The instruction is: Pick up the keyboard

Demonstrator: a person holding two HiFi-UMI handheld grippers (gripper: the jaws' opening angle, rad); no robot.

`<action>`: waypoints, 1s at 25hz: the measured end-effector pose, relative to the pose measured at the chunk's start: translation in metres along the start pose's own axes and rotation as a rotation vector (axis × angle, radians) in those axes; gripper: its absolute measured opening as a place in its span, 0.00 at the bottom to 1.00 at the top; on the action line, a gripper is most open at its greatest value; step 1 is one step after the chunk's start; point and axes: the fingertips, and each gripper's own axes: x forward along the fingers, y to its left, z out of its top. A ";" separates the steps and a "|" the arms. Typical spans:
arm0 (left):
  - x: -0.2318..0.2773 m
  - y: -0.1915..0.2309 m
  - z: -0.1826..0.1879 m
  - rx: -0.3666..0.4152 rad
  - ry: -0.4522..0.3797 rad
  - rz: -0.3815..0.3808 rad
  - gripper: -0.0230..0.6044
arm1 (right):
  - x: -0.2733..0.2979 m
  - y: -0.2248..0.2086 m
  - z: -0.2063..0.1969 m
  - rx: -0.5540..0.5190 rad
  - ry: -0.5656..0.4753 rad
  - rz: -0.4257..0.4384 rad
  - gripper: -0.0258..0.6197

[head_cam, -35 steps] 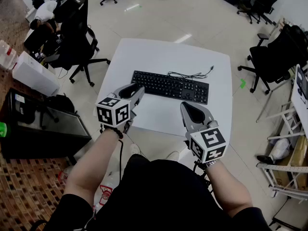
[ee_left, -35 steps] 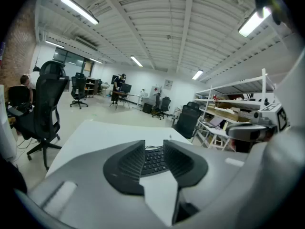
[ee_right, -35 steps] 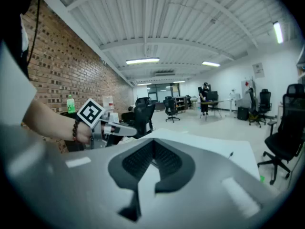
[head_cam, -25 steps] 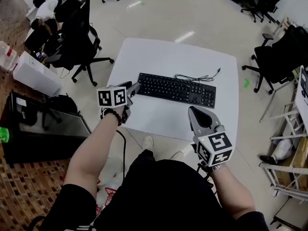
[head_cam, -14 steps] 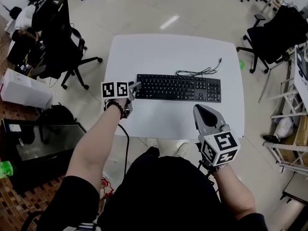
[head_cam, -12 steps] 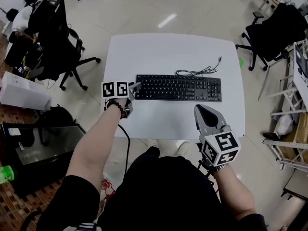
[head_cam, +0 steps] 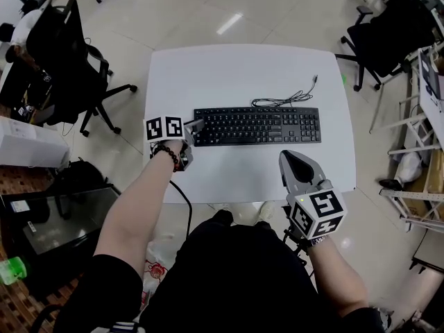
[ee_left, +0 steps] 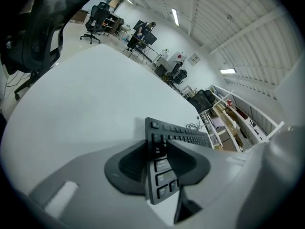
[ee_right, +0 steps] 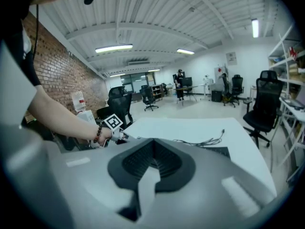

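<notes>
Left hand-held gripper (head_cam: 195, 124) is now lowered and clamped on keyboard (head_cam: 263, 125) end; right hand-held gripper (head_cam: 290, 157) is kept closed.

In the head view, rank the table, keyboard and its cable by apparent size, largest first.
1. table: largest by far.
2. keyboard: spans over half the table's width.
3. cable: thin, shorter than the keyboard.
Same surface, so nearness changes nothing.

One keyboard (head_cam: 257, 125), one cable (head_cam: 284, 101), one white table (head_cam: 243, 68), two hand-held grippers, left hand-held gripper (head_cam: 197, 125), right hand-held gripper (head_cam: 292, 156)
</notes>
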 end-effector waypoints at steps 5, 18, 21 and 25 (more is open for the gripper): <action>-0.004 -0.004 -0.002 -0.010 0.011 0.000 0.24 | 0.003 0.001 -0.001 0.017 -0.003 0.007 0.04; -0.044 -0.041 0.013 0.019 -0.021 -0.004 0.19 | 0.039 -0.006 -0.069 0.540 0.118 0.155 0.21; -0.051 -0.048 0.015 0.022 -0.025 -0.004 0.19 | 0.048 -0.017 -0.084 0.741 0.106 0.168 0.31; -0.056 -0.060 0.020 0.035 -0.030 -0.007 0.18 | 0.059 -0.034 -0.102 0.889 0.088 0.151 0.35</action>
